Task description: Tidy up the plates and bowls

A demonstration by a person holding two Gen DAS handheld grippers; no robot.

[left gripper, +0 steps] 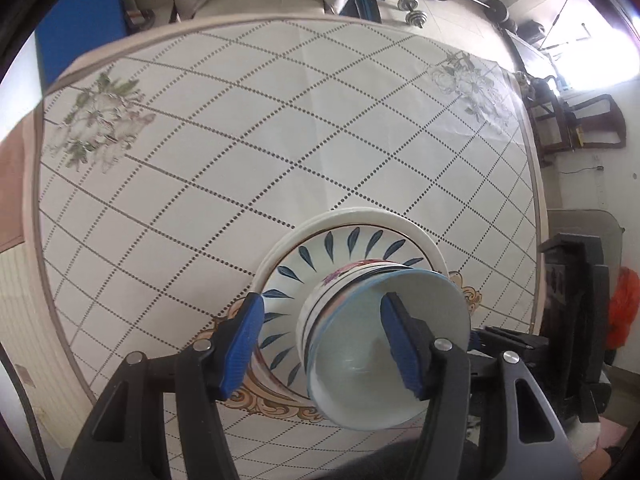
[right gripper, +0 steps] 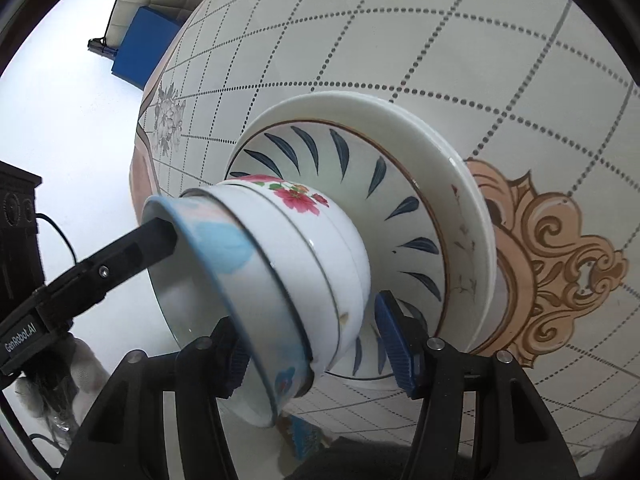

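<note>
On the round, cloth-covered table (left gripper: 280,120) stands one stack. White plates (left gripper: 400,228) (right gripper: 460,148) lie at the bottom, with a blue-leaf dish (left gripper: 340,248) (right gripper: 320,148) on them. Nested bowls sit on top: a red-flower bowl (right gripper: 296,200) low down and a blue-rimmed bowl (left gripper: 360,360) (right gripper: 224,248) uppermost. My left gripper (left gripper: 323,300) straddles the bowls' wall, one finger (right gripper: 160,236) inside the top bowl and the other clear of the stack. My right gripper (right gripper: 308,312) straddles the near wall. Its left finger is hidden behind the bowl and a gap shows beside its right pad (right gripper: 392,344).
The stack stands near the table's edge by an orange scroll print (right gripper: 560,264). On the floor beyond are dumbbells (left gripper: 416,16), a wooden chair (left gripper: 580,120), a blue box (right gripper: 144,48) and a black cabinet (right gripper: 16,216).
</note>
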